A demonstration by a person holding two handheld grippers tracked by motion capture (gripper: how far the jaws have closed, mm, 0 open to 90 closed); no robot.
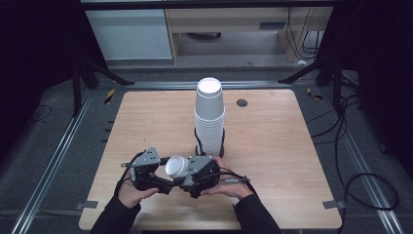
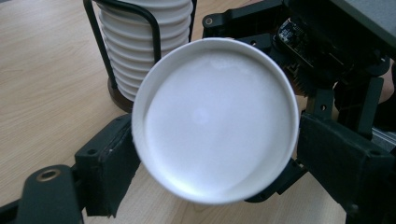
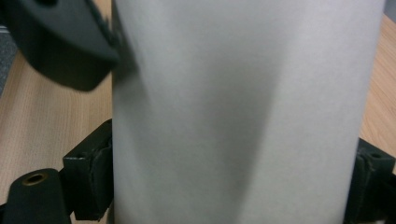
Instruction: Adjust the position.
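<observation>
Where grippers meet — cup [image 1: 176, 166] near table's [image 1: 272, 146] front edge.

Your black two-jaw left gripper [image 1: 165, 181] and right gripper [image 1: 187, 170] carry grey three-cornered plates, brass-ringed screw holes and black cables; your sleeves are dark.

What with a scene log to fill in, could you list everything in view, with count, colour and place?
table: one, light wood, centre.
cup stack: one, white, upside down, mid-table.
holder: one, black wire, around the stack.
single cup: one, white, lying level between both grippers' jaws.
grommet: one, dark, on the table right of the stack.
cables: several, black, floor at right.
left gripper: one, black, at the cup's base.
right gripper: one, black, clamping the cup's side.
hands: two, near table edge.
</observation>
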